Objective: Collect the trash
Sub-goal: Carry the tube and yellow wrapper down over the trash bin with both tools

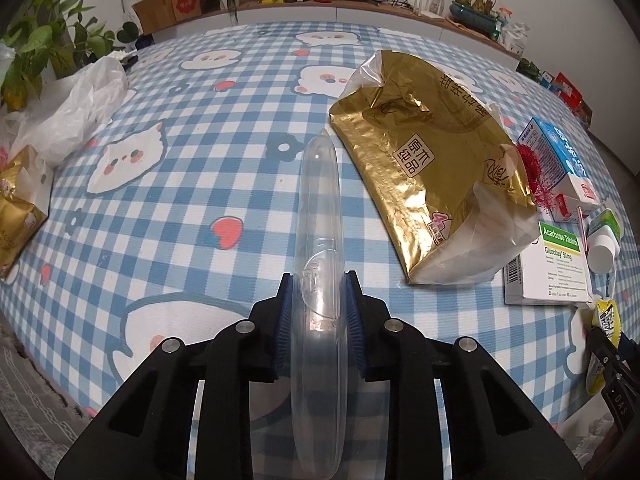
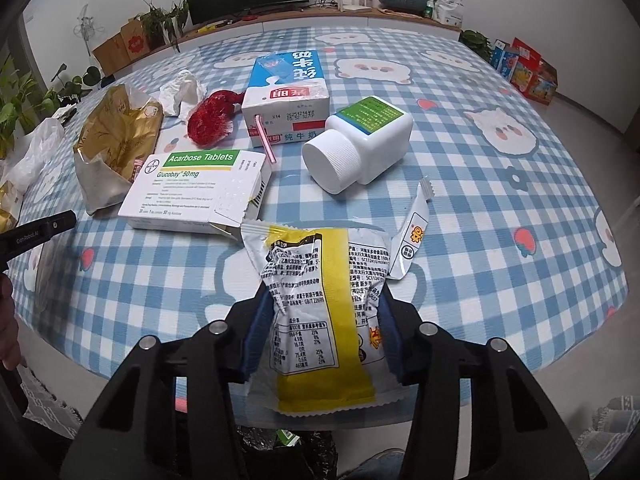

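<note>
Clamping clear plastic lid edge-on btwn left claw pads, w/ right claw squeezing snack wrapper.

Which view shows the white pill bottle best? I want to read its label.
The right wrist view: the white pill bottle lies on its side in full sight, cap toward the camera, green label up. The left wrist view catches it only small and distorted at the right edge, beside the Acarbose box.
</note>
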Motion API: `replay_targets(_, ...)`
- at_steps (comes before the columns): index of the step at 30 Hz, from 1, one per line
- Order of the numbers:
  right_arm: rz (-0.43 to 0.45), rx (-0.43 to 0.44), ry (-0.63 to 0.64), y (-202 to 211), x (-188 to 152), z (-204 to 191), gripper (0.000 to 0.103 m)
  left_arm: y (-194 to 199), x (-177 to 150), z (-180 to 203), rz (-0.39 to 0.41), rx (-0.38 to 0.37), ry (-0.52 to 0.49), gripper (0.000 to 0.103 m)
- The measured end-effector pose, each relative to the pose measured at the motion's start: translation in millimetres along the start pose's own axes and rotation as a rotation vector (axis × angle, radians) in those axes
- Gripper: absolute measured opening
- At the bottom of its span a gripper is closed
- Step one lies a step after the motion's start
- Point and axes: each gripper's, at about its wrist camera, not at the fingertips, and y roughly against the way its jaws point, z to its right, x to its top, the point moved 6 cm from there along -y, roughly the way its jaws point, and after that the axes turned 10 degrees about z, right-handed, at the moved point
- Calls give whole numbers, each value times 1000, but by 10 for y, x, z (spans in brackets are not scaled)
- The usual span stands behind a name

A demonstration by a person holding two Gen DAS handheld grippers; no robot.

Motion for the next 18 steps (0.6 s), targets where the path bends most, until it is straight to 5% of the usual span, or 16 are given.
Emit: replay_targets(18,41,-15,-4,305,90,0,41,323,-14,8,48,-6,-5,25)
